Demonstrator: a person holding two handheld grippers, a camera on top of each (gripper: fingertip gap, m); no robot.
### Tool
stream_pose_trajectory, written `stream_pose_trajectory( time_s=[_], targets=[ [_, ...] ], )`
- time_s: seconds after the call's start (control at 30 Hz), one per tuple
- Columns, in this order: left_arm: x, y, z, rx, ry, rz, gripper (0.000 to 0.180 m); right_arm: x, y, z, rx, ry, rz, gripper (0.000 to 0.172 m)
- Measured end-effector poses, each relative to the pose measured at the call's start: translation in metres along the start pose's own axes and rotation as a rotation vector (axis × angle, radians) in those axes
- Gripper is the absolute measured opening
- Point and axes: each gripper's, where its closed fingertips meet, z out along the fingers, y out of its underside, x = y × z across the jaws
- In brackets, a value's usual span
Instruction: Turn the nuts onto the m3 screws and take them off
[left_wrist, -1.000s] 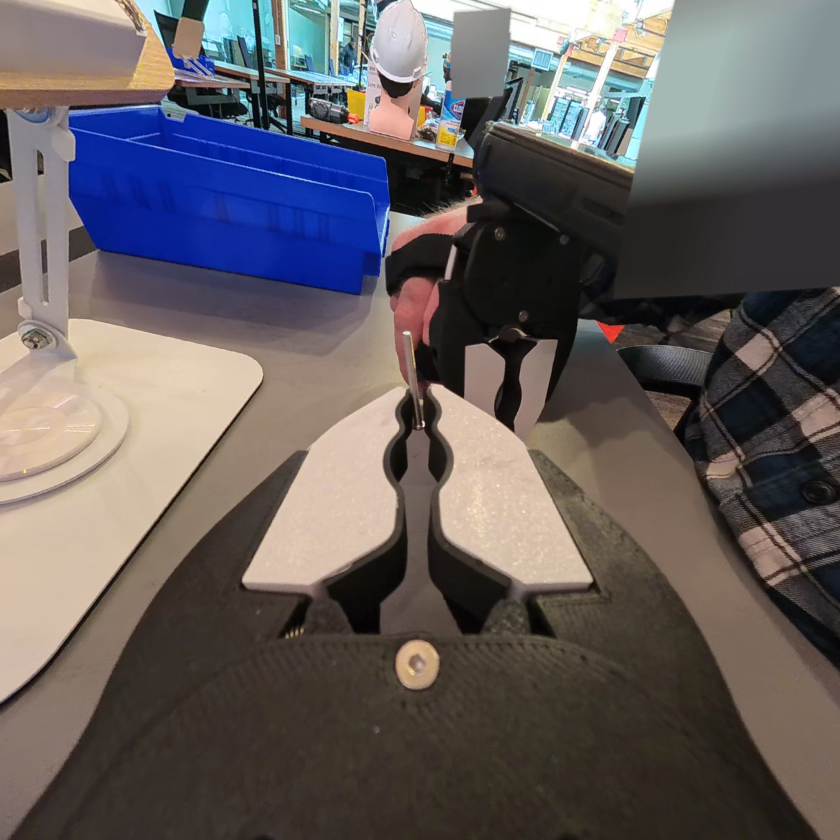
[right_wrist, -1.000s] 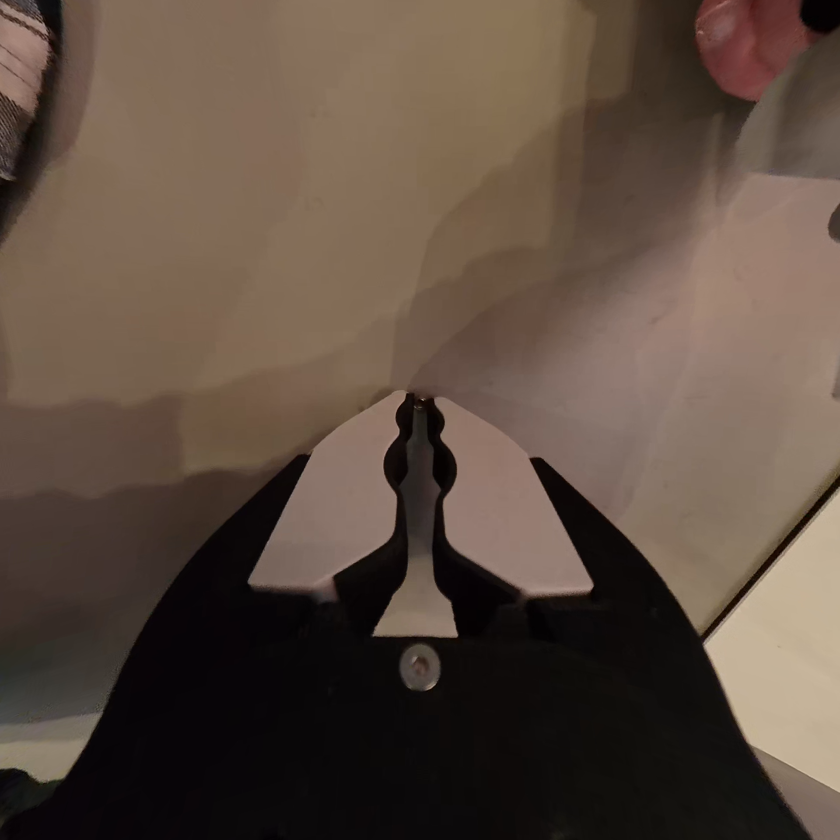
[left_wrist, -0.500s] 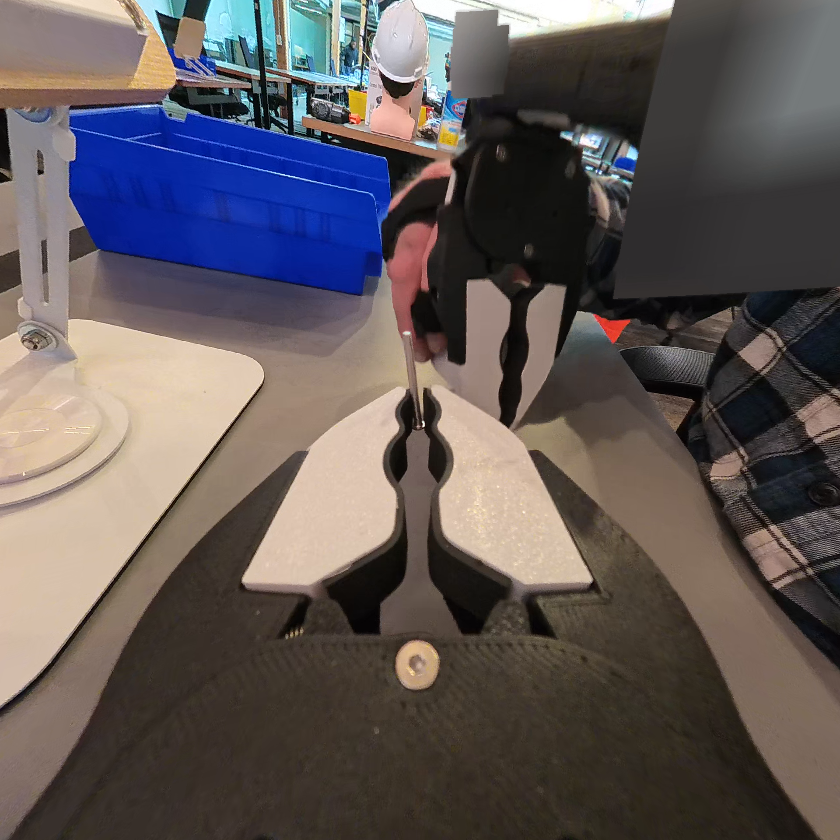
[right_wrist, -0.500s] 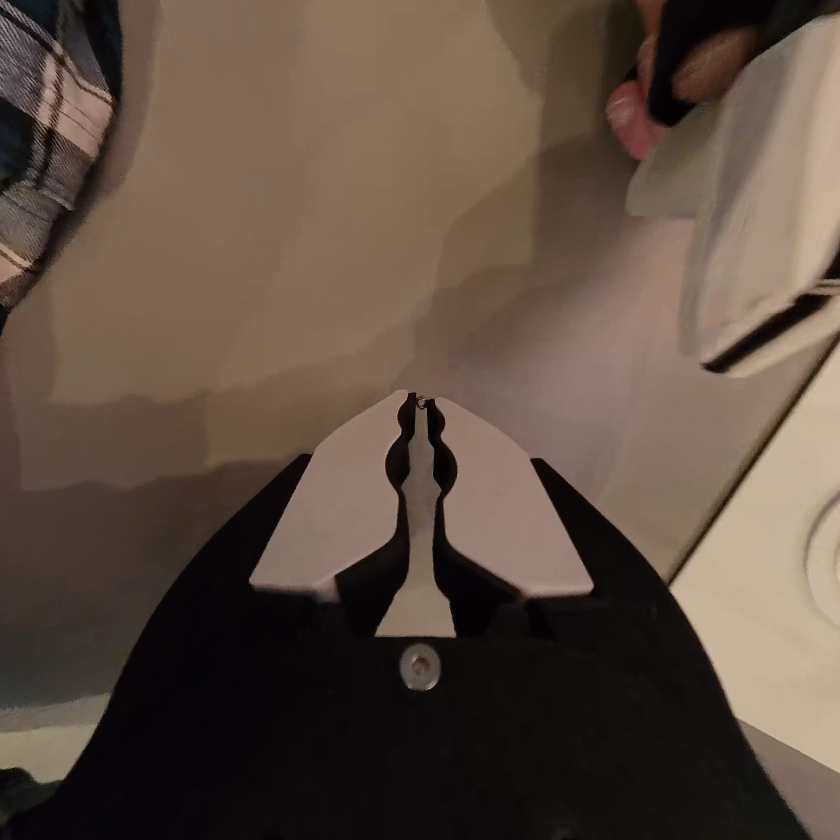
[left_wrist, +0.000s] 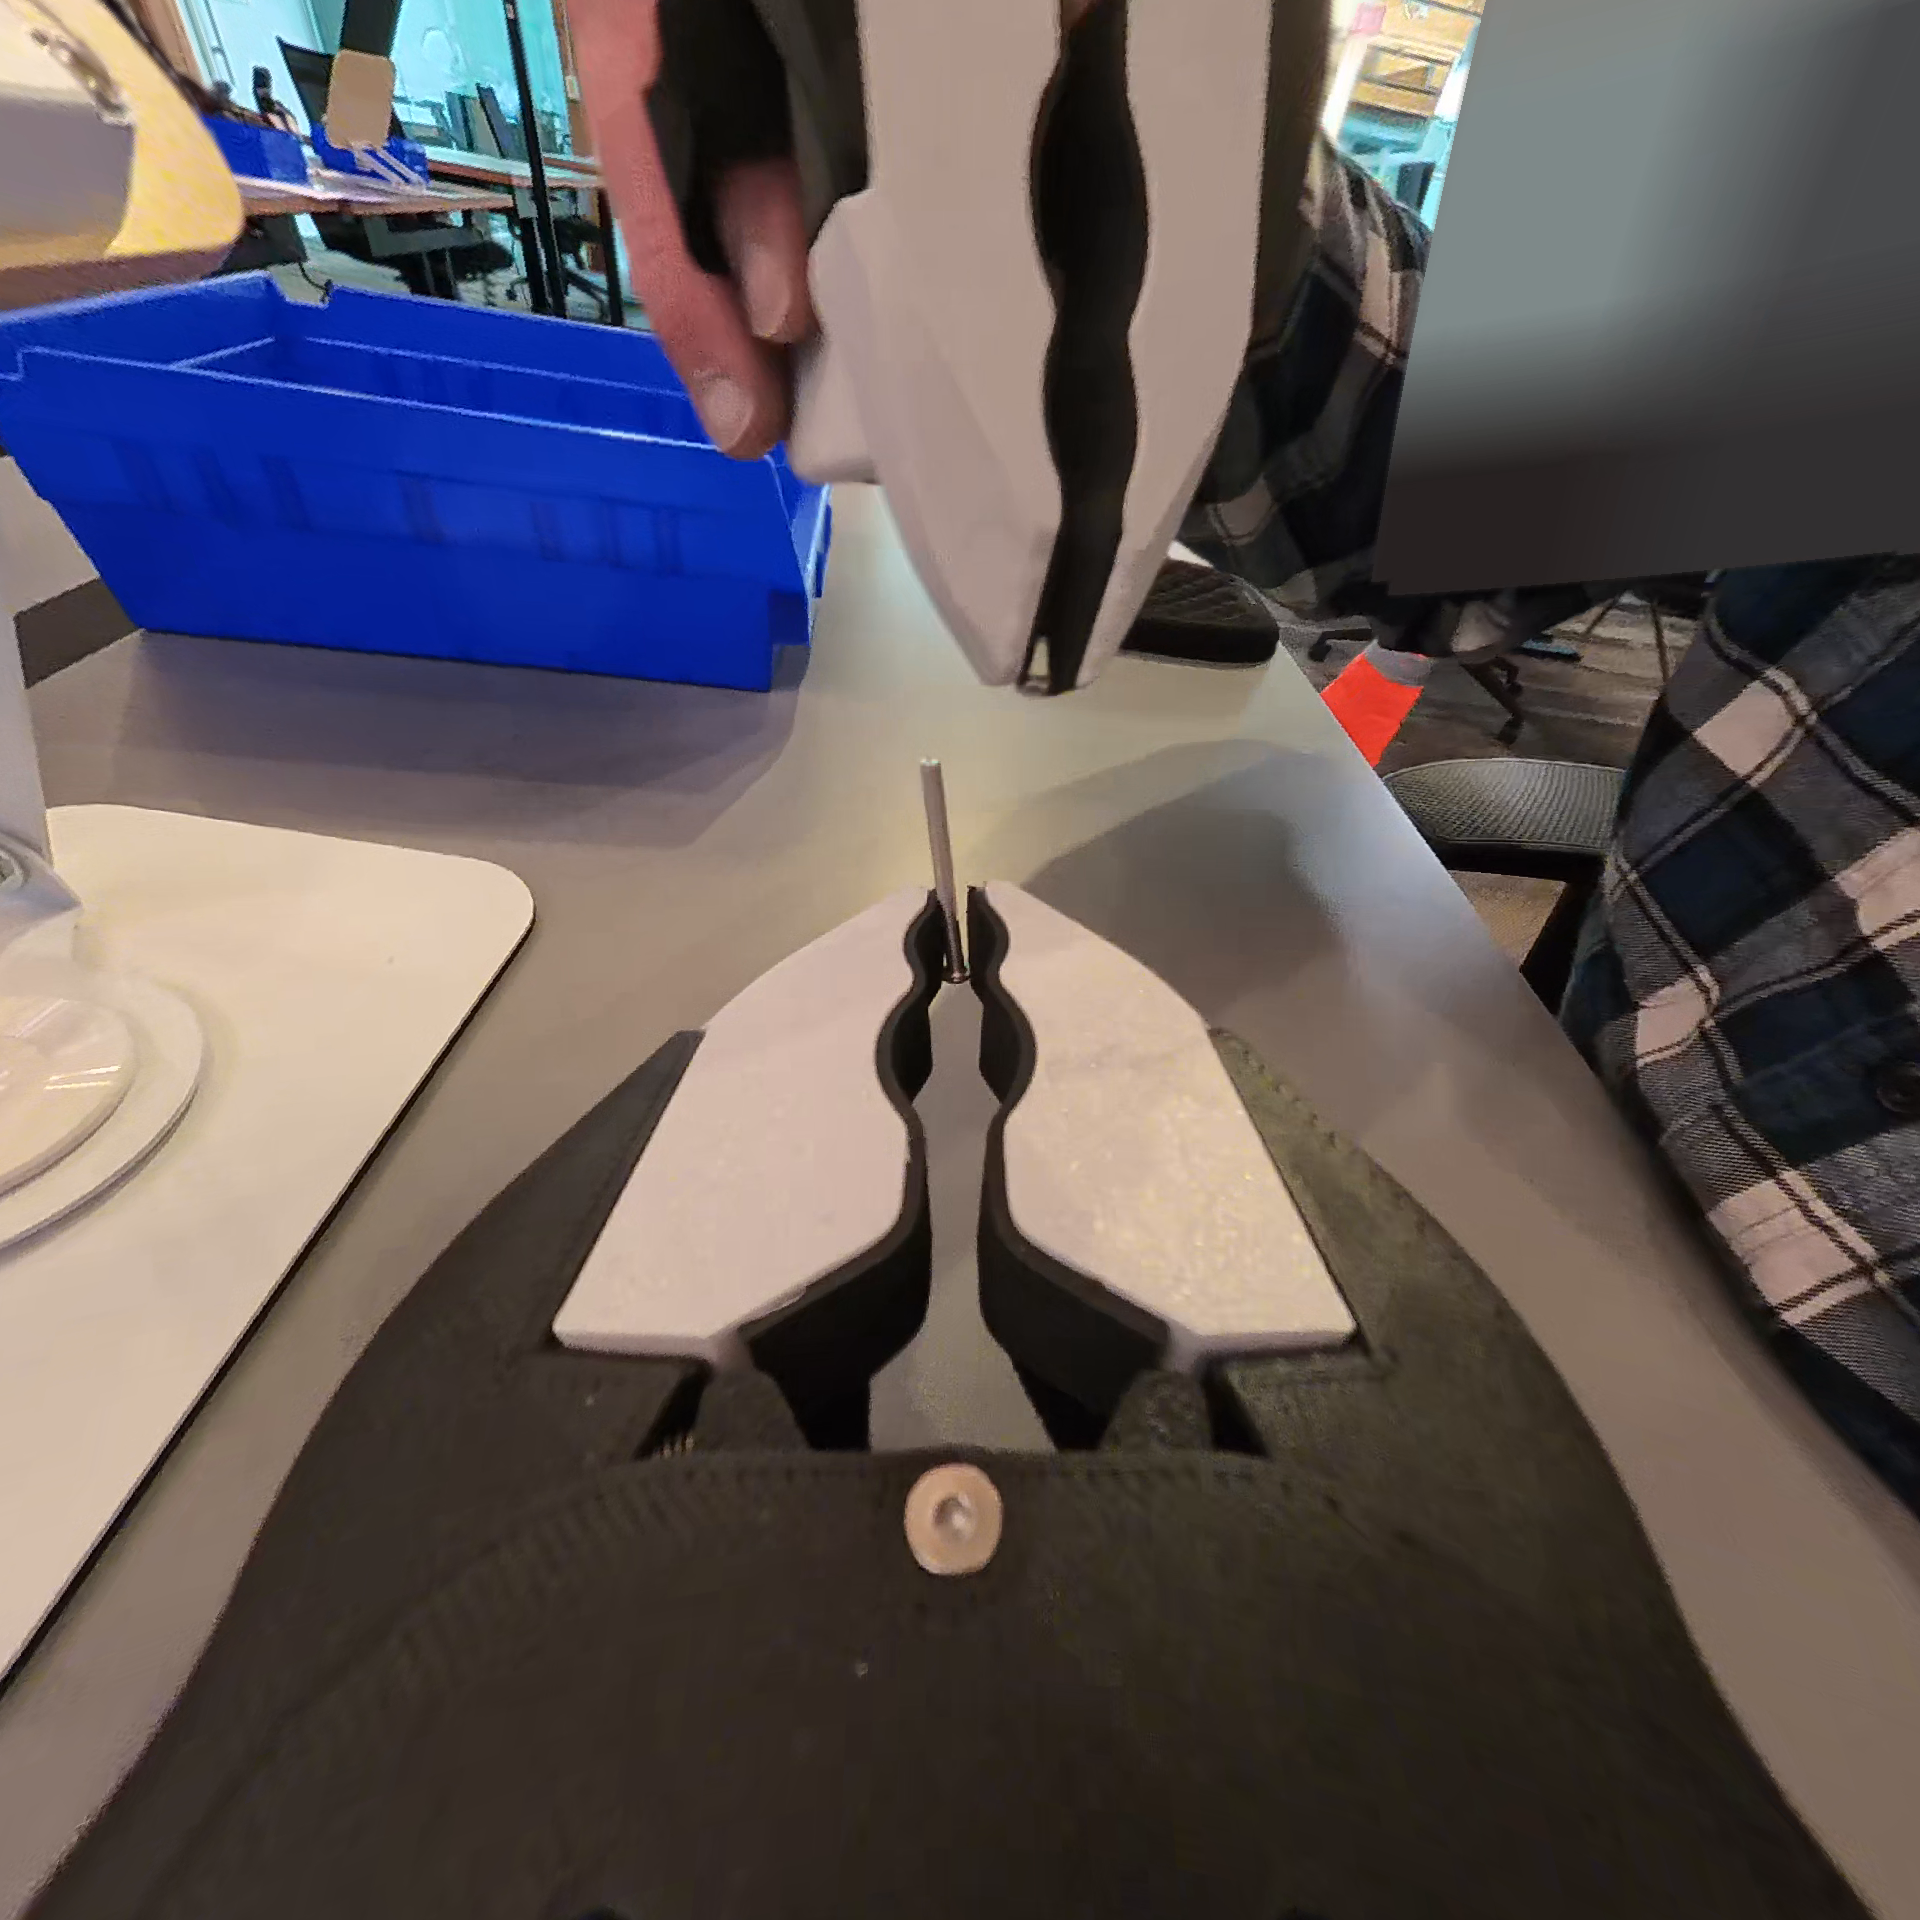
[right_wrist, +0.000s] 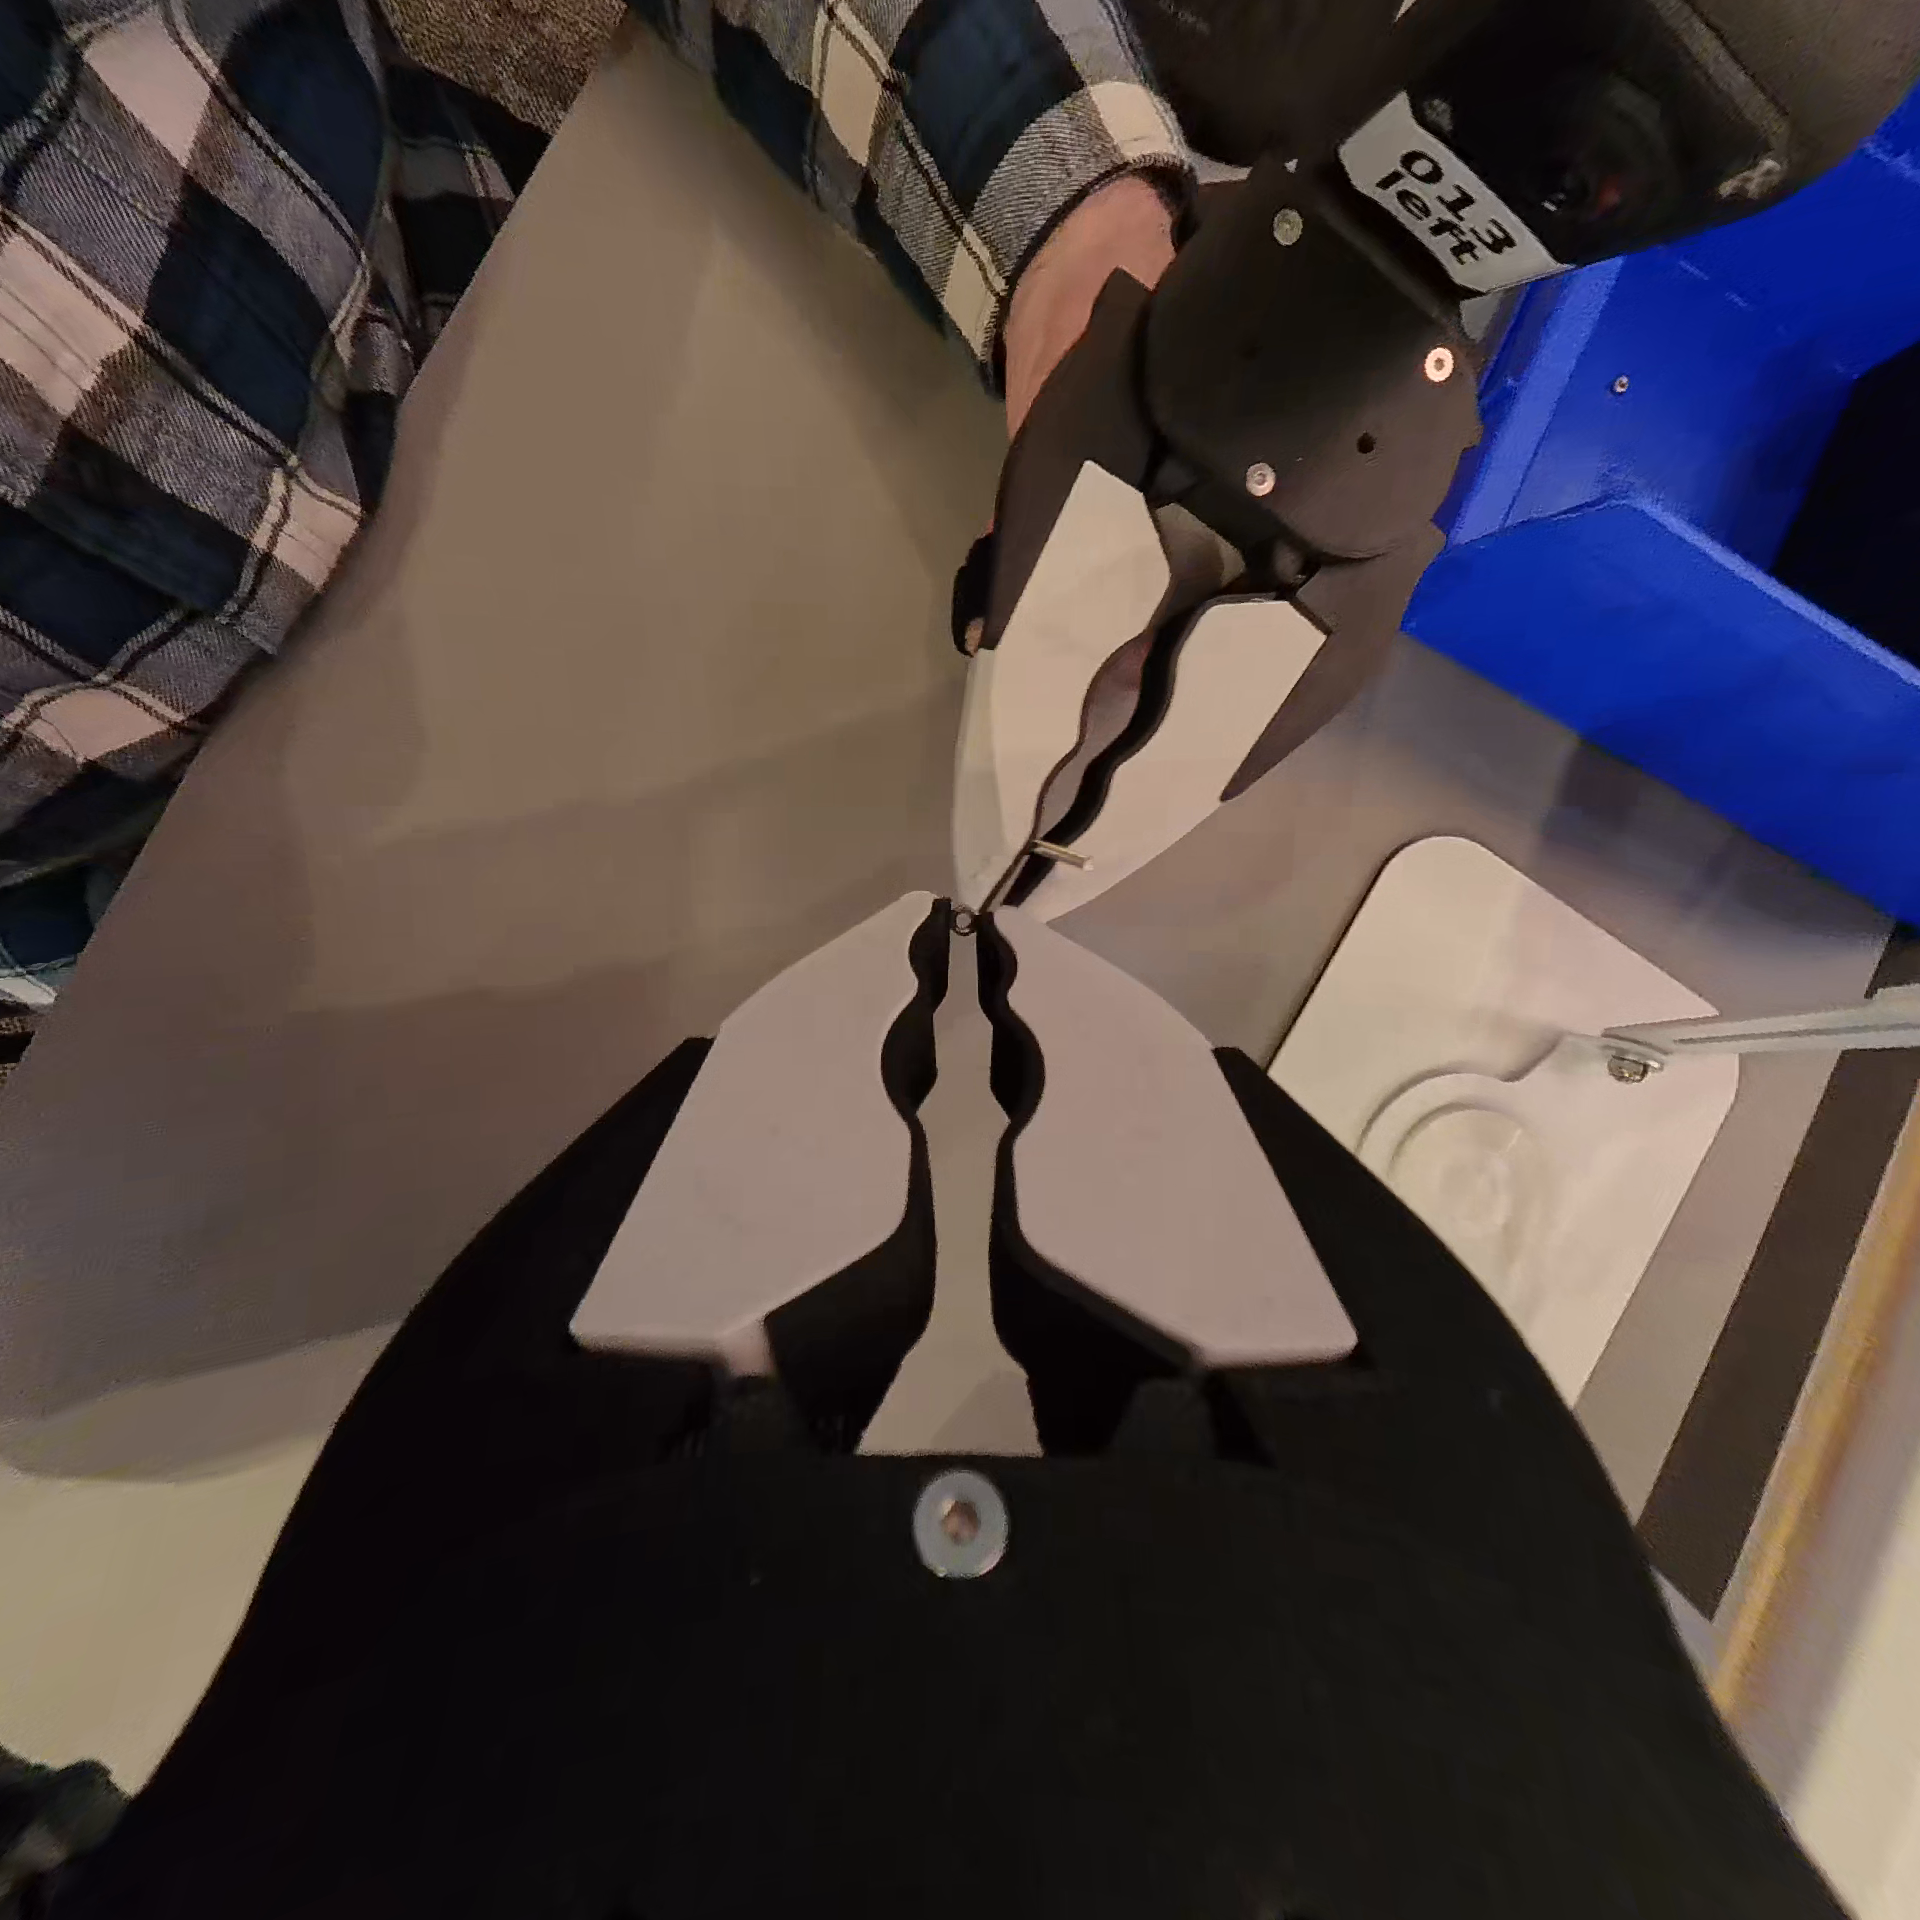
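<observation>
The left gripper (left_wrist: 954, 914) has its two white fingers almost closed, and they pinch a thin, shiny silver metal pin (left_wrist: 939, 852) right at the tips. The pin stands nearly straight up, with most of it poking out above the fingers toward 12 o'clock.

The right gripper (left_wrist: 1049, 675) hangs in the air above the pin, at about 1 o'clock from it, tips pointing down. It does not touch the pin. Its fingers are nearly closed too. In its own view a tiny dark metal ring (right_wrist: 962, 921) sits at the very tips, and the fingers look pinched on it. A bare hand (left_wrist: 707, 260) shows beside this gripper.

Under both grippers is a smooth grey table (left_wrist: 623, 790). A big bright blue plastic bin (left_wrist: 416, 488) sits at 10 o'clock, well away from the pin. A flat white stand base with round corners (left_wrist: 312, 977) lies at 9 o'clock. A sleeve of blue and white checked cloth (left_wrist: 1766, 935) is at 3 o'clock
</observation>
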Motion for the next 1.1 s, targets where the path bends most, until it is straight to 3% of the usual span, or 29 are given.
stream_pose_trajectory(
  time_s=[1.1],
  targets=[
    [0.0101,0.0043,0.0080,-0.052,0.013,0.062,0.004,0.0057,0.0013,0.0107,-0.030,-0.044,-0.015,0.005]
  ],
)
